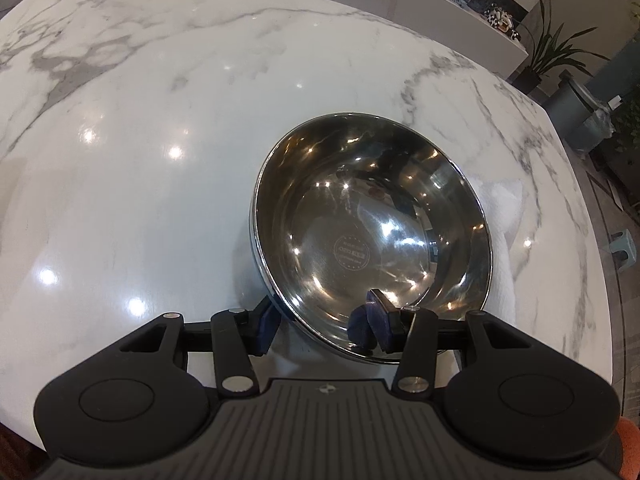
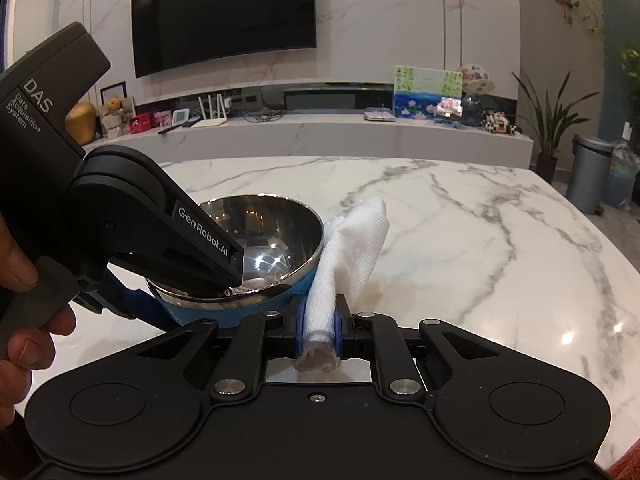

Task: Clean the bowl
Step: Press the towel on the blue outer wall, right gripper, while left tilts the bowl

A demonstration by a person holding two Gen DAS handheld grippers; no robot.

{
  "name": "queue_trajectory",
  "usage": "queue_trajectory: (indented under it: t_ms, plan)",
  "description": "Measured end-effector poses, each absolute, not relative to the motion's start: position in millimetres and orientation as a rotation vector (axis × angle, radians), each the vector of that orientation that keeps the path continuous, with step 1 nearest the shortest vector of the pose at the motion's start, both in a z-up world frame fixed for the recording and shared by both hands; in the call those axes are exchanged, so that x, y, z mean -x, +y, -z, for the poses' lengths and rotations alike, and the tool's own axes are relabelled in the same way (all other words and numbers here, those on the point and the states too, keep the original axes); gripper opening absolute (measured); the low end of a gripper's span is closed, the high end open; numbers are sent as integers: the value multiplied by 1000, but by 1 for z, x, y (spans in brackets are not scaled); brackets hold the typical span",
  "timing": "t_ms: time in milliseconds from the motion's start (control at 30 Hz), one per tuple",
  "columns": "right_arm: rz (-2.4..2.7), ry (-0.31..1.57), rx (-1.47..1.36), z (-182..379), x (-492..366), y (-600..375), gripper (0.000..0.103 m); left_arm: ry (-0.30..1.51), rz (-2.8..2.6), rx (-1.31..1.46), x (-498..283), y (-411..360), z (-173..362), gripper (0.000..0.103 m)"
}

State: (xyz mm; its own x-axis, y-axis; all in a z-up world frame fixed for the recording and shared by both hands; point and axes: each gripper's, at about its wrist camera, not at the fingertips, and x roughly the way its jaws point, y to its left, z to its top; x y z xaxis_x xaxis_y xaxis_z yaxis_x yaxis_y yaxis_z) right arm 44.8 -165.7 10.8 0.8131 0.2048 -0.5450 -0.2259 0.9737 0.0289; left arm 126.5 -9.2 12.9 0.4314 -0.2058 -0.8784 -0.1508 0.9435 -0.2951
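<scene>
A steel bowl with a blue outside sits tilted on the marble table. My left gripper straddles its near rim, one pad outside and one inside, gripping the wall. In the right wrist view the left gripper reaches over the bowl from the left. My right gripper is shut on a rolled white paper towel, which stands just right of the bowl, touching its outer wall. The towel also shows behind the bowl in the left wrist view.
The marble table stretches right and far. Beyond it are a TV, a low shelf with ornaments, a potted plant and a grey bin.
</scene>
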Motion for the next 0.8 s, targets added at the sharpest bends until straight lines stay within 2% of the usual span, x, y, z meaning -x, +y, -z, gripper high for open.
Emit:
queue_trajectory:
  t_ms: [567,800]
  plan:
    - [-327,670,95,1,-43,-154,13,1136,54,324,-127,-10,-14,45]
    - [-336,682,21,1,-46,-163,13,1137,57,324,-127,-9,-14,45]
